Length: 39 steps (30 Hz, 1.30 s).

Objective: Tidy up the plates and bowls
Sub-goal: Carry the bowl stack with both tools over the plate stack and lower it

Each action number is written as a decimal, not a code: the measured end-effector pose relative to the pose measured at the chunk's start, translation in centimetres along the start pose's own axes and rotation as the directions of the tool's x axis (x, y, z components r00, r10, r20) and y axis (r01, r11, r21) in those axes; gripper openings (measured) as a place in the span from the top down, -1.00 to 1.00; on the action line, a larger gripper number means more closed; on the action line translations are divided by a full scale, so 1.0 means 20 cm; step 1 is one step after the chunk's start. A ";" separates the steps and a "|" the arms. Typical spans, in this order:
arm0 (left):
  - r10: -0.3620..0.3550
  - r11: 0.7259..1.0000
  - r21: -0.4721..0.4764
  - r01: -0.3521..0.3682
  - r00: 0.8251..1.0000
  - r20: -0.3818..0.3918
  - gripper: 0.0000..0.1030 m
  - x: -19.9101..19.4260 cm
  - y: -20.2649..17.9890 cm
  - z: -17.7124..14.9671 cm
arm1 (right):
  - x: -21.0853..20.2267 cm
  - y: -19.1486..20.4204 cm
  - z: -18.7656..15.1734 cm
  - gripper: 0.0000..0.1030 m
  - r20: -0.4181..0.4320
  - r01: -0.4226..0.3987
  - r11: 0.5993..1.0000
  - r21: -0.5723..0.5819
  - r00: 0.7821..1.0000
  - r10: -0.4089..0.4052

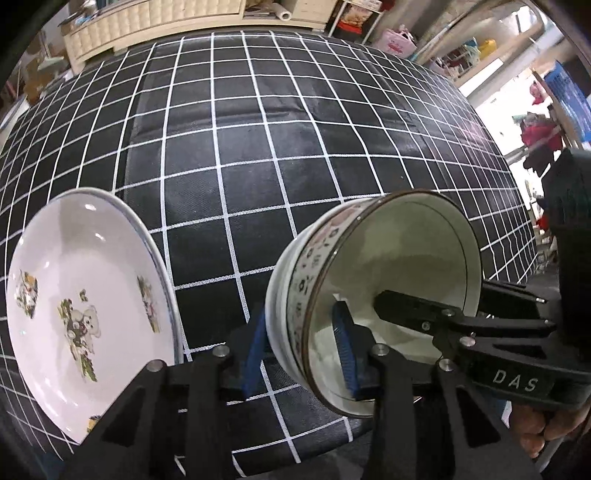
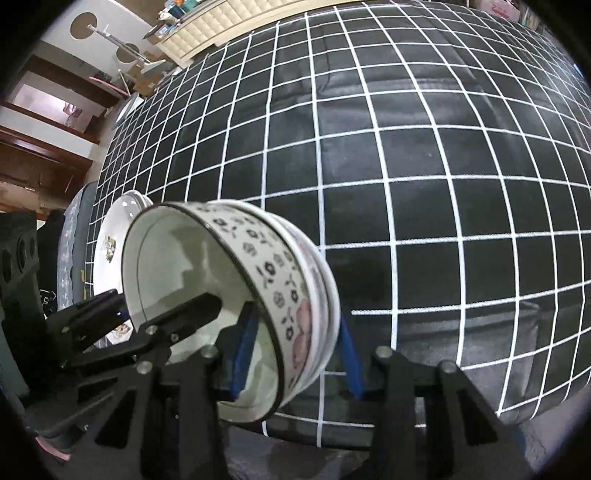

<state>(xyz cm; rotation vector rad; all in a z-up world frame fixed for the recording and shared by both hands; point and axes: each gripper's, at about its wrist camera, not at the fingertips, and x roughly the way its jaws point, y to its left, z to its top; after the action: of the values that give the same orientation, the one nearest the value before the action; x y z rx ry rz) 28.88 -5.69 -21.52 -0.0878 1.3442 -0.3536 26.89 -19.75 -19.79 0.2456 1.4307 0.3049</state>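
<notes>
A stack of nested bowls (image 1: pixel 399 258) with a floral band stands near the table's front edge, and both grippers hold it from opposite sides. My left gripper (image 1: pixel 300 347) is shut on the stack's left wall, one blue pad (image 1: pixel 255 343) outside and the other inside. My right gripper (image 2: pixel 295 354) is shut on the right wall of the bowls (image 2: pixel 258 266) in the same way. Each wrist view also shows the other gripper straddling the far rim: the right gripper (image 1: pixel 439 295) and the left gripper (image 2: pixel 164 297). White plates (image 1: pixel 85 306) with a bear picture lie stacked to the left, and these plates (image 2: pixel 110 240) show behind the bowls.
The table (image 1: pixel 295 147) wears a black cloth with a white grid, and its front edge runs just below the bowls. A cream cabinet (image 1: pixel 147 22) stands beyond the far edge and shelves (image 1: pixel 461 51) stand at the right. A person's hand (image 1: pixel 543 432) grips the right tool.
</notes>
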 end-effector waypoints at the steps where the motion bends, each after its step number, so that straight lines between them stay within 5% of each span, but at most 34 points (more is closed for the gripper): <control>1: -0.001 1.000 0.000 0.001 1.000 0.000 0.36 0.01 -0.02 0.00 | 0.00 0.00 0.00 0.11 0.000 0.005 1.000 0.003 1.000 -0.005; 9: 0.031 0.999 0.009 -0.031 0.999 -0.024 0.38 -0.04 -0.04 0.01 | -0.01 0.06 -0.01 0.13 -0.013 0.012 1.000 0.029 1.000 -0.012; 22: 0.074 0.997 0.004 -0.075 0.995 0.067 0.39 -0.30 0.04 0.03 | -0.11 0.29 0.05 0.14 0.036 0.000 1.000 -0.009 0.999 0.000; 39: 0.174 0.976 -0.151 -0.158 0.980 0.097 0.40 -0.60 0.57 -0.10 | 0.10 0.83 0.17 0.14 -0.020 -0.090 0.983 -0.163 0.996 0.088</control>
<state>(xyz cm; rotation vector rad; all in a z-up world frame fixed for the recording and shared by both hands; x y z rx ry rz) 27.17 8.98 -13.82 -0.1119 1.2570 -0.1091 29.45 -3.38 -15.46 0.1740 1.4008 0.4954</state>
